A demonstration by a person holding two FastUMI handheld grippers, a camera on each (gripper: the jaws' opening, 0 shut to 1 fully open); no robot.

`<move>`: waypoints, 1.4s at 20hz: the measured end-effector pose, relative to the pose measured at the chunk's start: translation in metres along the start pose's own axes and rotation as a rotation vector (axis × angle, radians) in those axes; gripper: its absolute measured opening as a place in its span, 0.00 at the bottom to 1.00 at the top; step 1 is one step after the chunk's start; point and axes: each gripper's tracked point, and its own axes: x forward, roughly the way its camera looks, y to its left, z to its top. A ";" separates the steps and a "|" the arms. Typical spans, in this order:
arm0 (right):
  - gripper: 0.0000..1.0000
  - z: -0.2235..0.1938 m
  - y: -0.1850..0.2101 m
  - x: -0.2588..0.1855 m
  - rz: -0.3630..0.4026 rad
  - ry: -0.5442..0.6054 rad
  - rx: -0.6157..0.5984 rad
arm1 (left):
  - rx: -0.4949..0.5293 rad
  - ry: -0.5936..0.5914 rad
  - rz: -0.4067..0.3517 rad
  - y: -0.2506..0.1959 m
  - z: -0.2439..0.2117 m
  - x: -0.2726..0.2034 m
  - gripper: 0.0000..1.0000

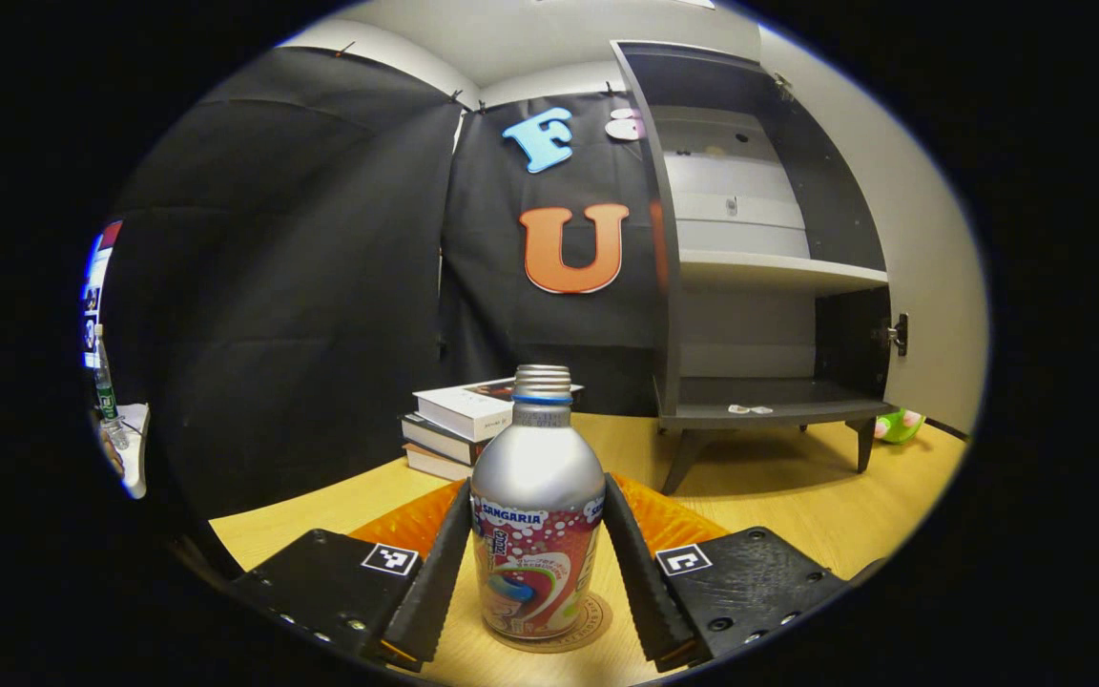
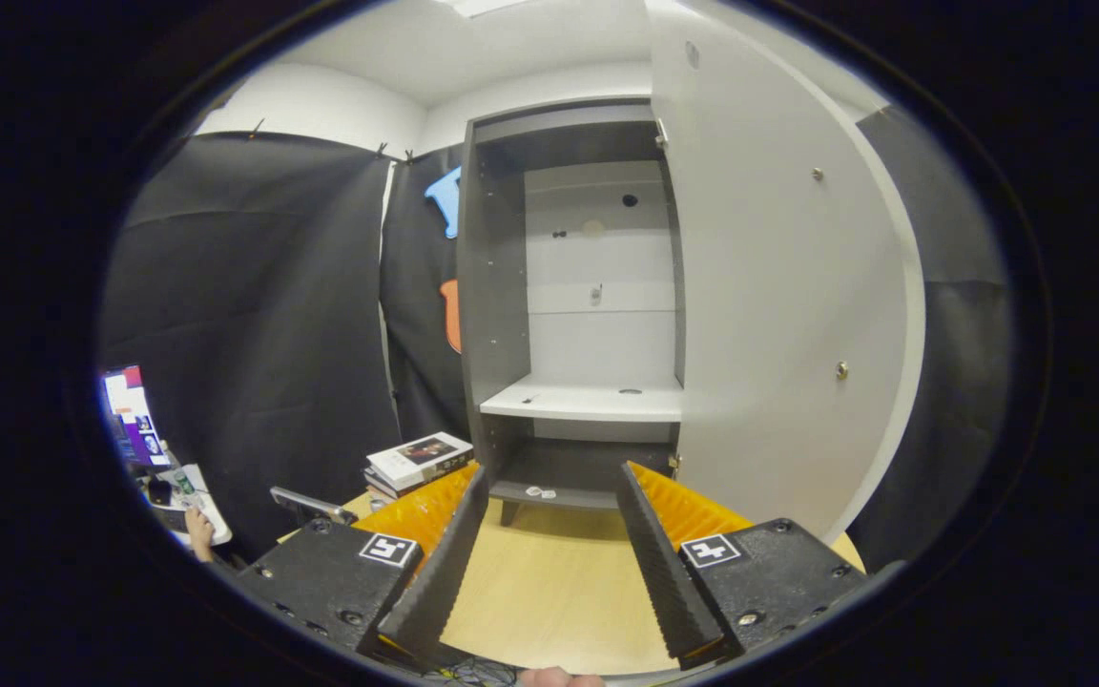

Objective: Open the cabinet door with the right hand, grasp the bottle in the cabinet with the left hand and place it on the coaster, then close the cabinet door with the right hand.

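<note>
A silver bottle (image 1: 537, 534) with a red and white label stands upright on a round brown coaster (image 1: 597, 622) on the wooden table. My left gripper (image 1: 537, 485) is shut on it, a finger pressed against each side of its body. The grey cabinet (image 1: 759, 277) stands behind to the right, its door (image 1: 931, 239) swung wide, with a small knob (image 1: 896, 334) on the edge. In the right gripper view the cabinet (image 2: 588, 315) faces me with bare shelves, and the white door (image 2: 778, 334) hangs open on the right. My right gripper (image 2: 551, 472) is open above the table, holding nothing.
A stack of books (image 1: 459, 420) lies left of the cabinet, also in the right gripper view (image 2: 416, 463). A green toy (image 1: 898, 425) sits by the cabinet's right leg. At far left are a lit screen (image 2: 130, 415) and a person's hand (image 2: 196, 525).
</note>
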 end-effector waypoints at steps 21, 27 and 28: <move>0.86 0.000 0.011 0.017 -0.012 0.011 -0.039 | -0.017 -0.004 0.004 0.000 -0.008 0.002 0.80; 0.86 -0.002 0.010 0.017 -0.012 0.016 -0.050 | -0.025 -0.023 0.009 0.003 0.004 0.001 0.92; 0.86 -0.001 0.009 0.017 -0.012 0.016 -0.048 | -0.026 -0.036 0.005 0.003 0.011 0.000 0.83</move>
